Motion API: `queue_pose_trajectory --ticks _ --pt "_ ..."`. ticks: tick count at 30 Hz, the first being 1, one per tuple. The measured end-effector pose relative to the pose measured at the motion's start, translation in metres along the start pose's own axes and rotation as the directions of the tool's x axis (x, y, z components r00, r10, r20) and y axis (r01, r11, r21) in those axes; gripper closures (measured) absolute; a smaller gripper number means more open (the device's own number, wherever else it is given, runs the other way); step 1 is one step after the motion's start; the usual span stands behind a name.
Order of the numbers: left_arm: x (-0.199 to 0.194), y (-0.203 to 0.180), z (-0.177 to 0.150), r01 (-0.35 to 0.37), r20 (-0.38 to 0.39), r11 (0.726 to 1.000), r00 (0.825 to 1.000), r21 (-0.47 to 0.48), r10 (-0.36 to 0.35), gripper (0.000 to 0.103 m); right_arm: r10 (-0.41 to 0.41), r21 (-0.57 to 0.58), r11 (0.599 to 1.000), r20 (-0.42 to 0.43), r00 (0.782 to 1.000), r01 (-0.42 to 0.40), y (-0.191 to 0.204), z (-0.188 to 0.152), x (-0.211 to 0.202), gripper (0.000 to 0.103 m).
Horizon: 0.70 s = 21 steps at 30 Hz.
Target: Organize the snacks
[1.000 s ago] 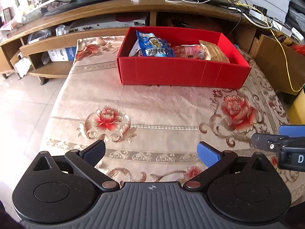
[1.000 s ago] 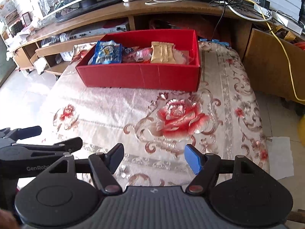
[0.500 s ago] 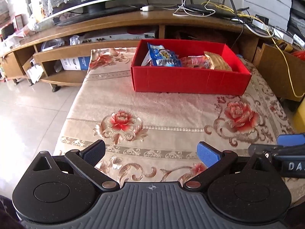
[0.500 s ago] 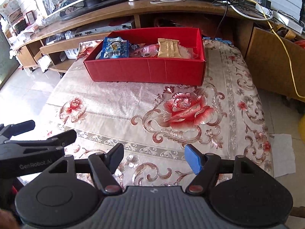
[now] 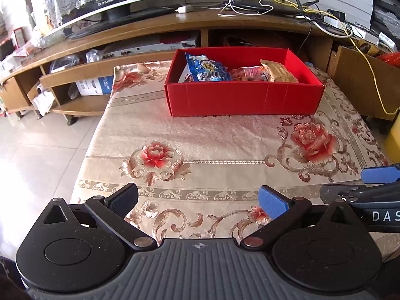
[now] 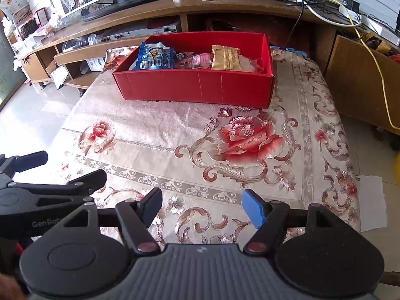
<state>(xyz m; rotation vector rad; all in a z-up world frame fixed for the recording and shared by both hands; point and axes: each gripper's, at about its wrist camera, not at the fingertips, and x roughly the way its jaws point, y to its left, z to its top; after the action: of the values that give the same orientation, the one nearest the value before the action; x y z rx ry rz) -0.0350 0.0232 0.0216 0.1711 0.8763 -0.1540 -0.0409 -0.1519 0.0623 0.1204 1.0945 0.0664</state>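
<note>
A red box (image 5: pixel 243 98) (image 6: pixel 197 87) stands at the far end of the floral tablecloth (image 5: pixel 212 145). It holds a blue packet (image 5: pixel 207 71) (image 6: pixel 155 57), a pink packet (image 5: pixel 246 73) and a tan packet (image 5: pixel 278 72) (image 6: pixel 226 58). My left gripper (image 5: pixel 198 200) is open and empty, low over the near edge of the cloth. My right gripper (image 6: pixel 202 206) is open and empty beside it, and shows at the right edge of the left wrist view (image 5: pixel 360 187). The left gripper shows at the left of the right wrist view (image 6: pixel 53 170).
A long wooden TV stand (image 5: pixel 175 30) with a monitor, cables and shelf clutter runs behind the table. A wooden cabinet (image 6: pixel 362 80) stands to the right. Tiled floor (image 5: pixel 37 150) lies to the left. White paper (image 6: pixel 372 202) lies on the floor at the right.
Both grippers have pulled back and risen away from the red box, which now looks smaller and farther. Both stay open and empty.
</note>
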Motion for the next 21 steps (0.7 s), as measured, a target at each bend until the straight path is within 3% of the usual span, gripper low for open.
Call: queue_pose_trajectory --ticks 16,21 --pt "-0.0049 -0.0031 0.0008 -0.028 0.021 0.999 0.999 0.027 0.028 0.002 0.0 0.003 1.0 0.009 1.0 0.0 0.0 0.0002 -0.0024 0.031" --pt "-0.0072 -0.0036 0.0008 -0.015 0.027 1.0 1.0 0.015 0.015 0.008 0.007 -0.001 1.0 0.015 1.0 -0.007 0.001 0.0006 -0.0039 0.031"
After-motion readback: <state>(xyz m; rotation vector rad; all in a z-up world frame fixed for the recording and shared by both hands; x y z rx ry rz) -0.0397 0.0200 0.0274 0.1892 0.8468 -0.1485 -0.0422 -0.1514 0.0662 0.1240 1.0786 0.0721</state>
